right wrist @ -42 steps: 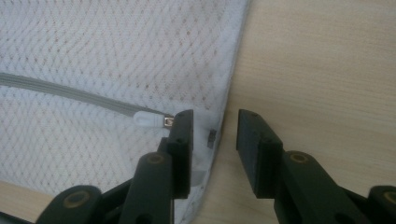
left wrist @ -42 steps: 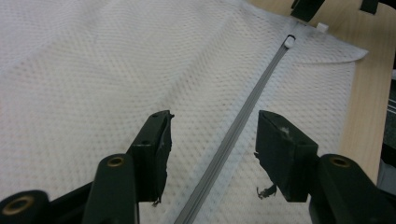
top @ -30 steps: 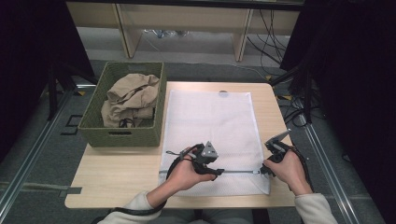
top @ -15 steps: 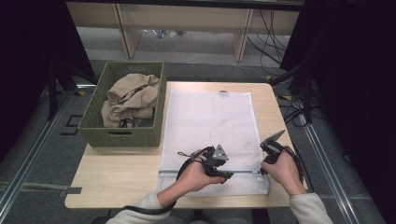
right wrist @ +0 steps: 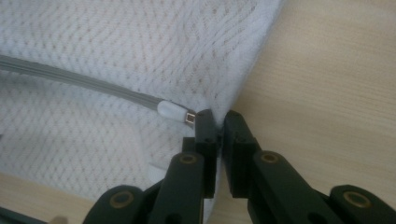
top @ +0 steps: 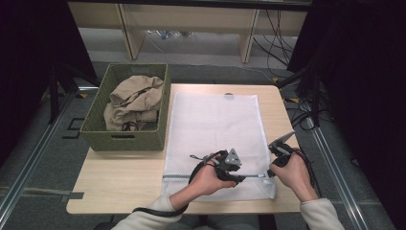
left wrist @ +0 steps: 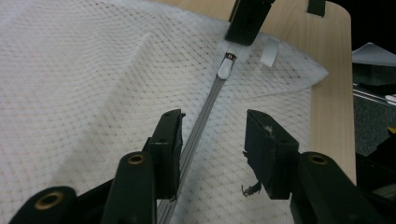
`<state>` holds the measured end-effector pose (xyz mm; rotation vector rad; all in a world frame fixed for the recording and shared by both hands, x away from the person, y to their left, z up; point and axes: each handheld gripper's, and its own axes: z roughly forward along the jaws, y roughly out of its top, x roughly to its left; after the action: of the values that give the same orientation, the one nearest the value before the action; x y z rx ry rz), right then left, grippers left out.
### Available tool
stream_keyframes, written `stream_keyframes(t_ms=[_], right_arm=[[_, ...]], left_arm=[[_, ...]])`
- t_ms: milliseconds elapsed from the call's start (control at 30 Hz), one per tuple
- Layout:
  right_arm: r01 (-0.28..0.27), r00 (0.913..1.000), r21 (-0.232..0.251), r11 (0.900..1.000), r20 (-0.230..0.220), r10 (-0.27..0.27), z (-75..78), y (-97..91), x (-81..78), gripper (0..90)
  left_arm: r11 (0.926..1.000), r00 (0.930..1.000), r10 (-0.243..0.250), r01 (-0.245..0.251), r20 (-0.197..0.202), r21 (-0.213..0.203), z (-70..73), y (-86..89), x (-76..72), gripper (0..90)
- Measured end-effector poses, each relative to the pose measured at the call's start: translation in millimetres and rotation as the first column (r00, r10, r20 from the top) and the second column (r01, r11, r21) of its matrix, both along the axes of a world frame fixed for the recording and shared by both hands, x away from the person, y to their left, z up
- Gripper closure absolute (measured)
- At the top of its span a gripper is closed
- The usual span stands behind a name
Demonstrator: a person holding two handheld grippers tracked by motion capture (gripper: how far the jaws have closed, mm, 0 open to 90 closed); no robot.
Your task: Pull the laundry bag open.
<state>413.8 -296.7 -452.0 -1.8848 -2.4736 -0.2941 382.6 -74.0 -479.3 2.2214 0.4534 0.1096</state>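
White mesh: flat white mesh laundry bag (top: 218, 139) with a grey zipper (left wrist: 201, 119) along its near edge, lying on the light wooden table (top: 119, 184), right of the green woven basket (top: 127, 136) that holds crumpled tan cloth (top: 131, 103).
Zipper pull: white plastic tab (left wrist: 224, 68) at the right end of the zipper, zipper looks fully closed; also seen in the right tool view (right wrist: 172, 110).
Right tool (top: 273, 168): jaws have just been closing, now nearly together and pinching the bag's fabric edge (right wrist: 219, 140) just beside the pull; the tab itself lies outside the jaws.
Left tool (top: 235, 178): jaws have just been closing, about half open, straddling the zipper line; pads (left wrist: 166, 144) are not pressing on anything, nothing held.
Step (judged): right tool anchors the corner, left tool lines up to take the pull and open the bag.
Risk 1: left tool is well short of the tab, so closing here grabs tape or mesh, not the pull.
Risk 2: right grip is on thin mesh at the very edge; a hard tug on the slider could slip it free, and the bag would drag across the table.
Risk 3: loose mesh near the slider could snag.
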Motion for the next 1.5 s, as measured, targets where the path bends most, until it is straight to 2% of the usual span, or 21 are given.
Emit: stream_keyframes(t_ms=[67,167,200,267,367,400,433,467,567,633,700,733,800,867,900,1000,1133,1200,1233,1267,1500], right_arm=[[-0.043,0.9987,0.002,0.9991,0.025,0.043,3.4,-1.3,0.3,86.2],[-0.008,0.9998,0.013,0.9999,0.018,0.007,11.7,1.8,-2.8,86.3],[-0.003,0.999,0.018,0.9998,0.044,0.002,13.2,3.0,-4.2,86.3],[-0.004,0.9995,0.018,0.9998,0.033,0.003,16.1,3.6,-4.7,86.3],[-0.017,0.9982,0.021,0.9996,0.058,0.016,20.5,4.7,-6.4,86.3],[0.026,0.9995,0.026,0.9993,0.019,-0.026,23.7,7.6,-8.0,86.3],[0.026,0.9995,0.026,0.9993,0.019,-0.026,23.7,7.6,-8.0,86.3],[-0.019,0.9984,0.021,0.9996,0.053,0.018,22.4,5.3,-7.0,86.2],[-0.012,0.9988,0.023,0.9997,0.047,0.011,24.5,6.2,-8.4,86.2],[-0.038,0.997,0.029,0.9989,0.069,0.036,25.0,5.8,-8.6,86.3],[-0.026,0.9977,0.026,0.9993,0.064,0.024,26.4,7.2,-9.4,86.3],[0.018,0.9991,0.032,0.9993,0.038,-0.019,29.2,11.1,-11.5,86.3],[-0.03,0.9963,0.035,0.9989,0.082,0.027,29.3,8.3,-10.3,86.2],[-0.01,0.9971,0.032,0.9994,0.076,0.008,29.9,9.0,-10.9,86.3],[-0.035,0.995,0.037,0.9987,0.094,0.031,30.1,7.8,-10.4,86.3],[-0.005,0.9962,0.039,0.9992,0.087,0.001,32.2,9.8,-12.0,86.2],[-0.02,0.9963,0.033,0.9993,0.084,0.017,31.8,8.1,-11.1,86.2],[-0.03,0.9946,0.034,0.999,0.1,0.027,32.1,8.6,-12.0,86.2],[-0.006,0.9978,0.032,0.9995,0.066,0.004,34.7,11.6,-13.1,86.2],[-0.031,0.9954,0.022,0.9993,0.092,0.029,33.0,10.2,-12.2,86.2],[-0.033,0.9945,0.035,0.9989,0.101,0.029,32.3,10.5,-12.3,86.2]], left_arm=[[0.9999,1.0,-0.005,0.005,-0.004,-0.015,-0.8,-5.6,0.0,59.6],[0.9996,0.9996,-0.026,0.026,0.009,-0.007,-1.2,-13.7,2.6,61.1],[0.9996,0.9996,-0.026,0.026,0.009,-0.007,-1.2,-13.7,2.6,61.9],[0.9991,0.999,-0.041,0.041,0.016,0.007,-1.5,-18.6,4.2,63.6],[0.9987,0.9987,-0.051,0.051,0.002,-0.004,-3.6,-31.9,5.7,66.3],[0.9987,0.9987,-0.051,0.051,0.002,-0.004,-3.6,-31.9,5.7,66.4],[0.9984,0.9984,-0.056,0.055,0.014,0.005,-3.9,-34.8,7.8,66.4],[0.9981,0.9981,-0.061,0.061,0.006,0.0,-5.2,-37.9,8.6,67.0],[0.9978,0.9979,-0.065,0.065,-0.003,0.016,-9.5,-45.9,12.2,67.8],[0.9975,0.9976,-0.069,0.069,-0.003,0.017,-10.5,-47.9,12.9,68.1],[0.9974,0.9976,-0.068,0.068,-0.012,0.025,-10.9,-49.7,14.5,68.4],[0.9977,0.9976,-0.067,0.067,-0.015,0.012,-11.1,-51.5,14.9,68.9],[0.9982,0.9978,-0.06,0.06,-0.026,0.005,-10.1,-53.3,15.3,71.0],[0.9981,0.9977,-0.061,0.061,-0.029,0.002,-9.4,-53.7,15.4,71.4],[0.9979,0.9974,-0.064,0.064,-0.032,-0.01,-8.7,-54.0,15.2,72.0],[0.9969,0.9963,-0.071,0.069,-0.049,-0.039,-4.9,-54.3,13.9,75.3],[0.9959,0.9948,-0.068,0.063,-0.076,-0.065,-3.6,-54.8,14.2,76.6],[0.9969,0.9944,-0.054,0.048,-0.092,-0.063,-5.1,-54.8,15.3,76.6],[0.9965,0.994,-0.048,0.041,-0.098,-0.072,-7.8,-55.6,17.2,76.8],[0.9971,0.9937,-0.041,0.034,-0.104,-0.068,-8.2,-55.7,17.5,77.6],[0.9978,0.9917,-0.019,0.01,-0.127,-0.066,-8.3,-56.1,19.5,82.5]])
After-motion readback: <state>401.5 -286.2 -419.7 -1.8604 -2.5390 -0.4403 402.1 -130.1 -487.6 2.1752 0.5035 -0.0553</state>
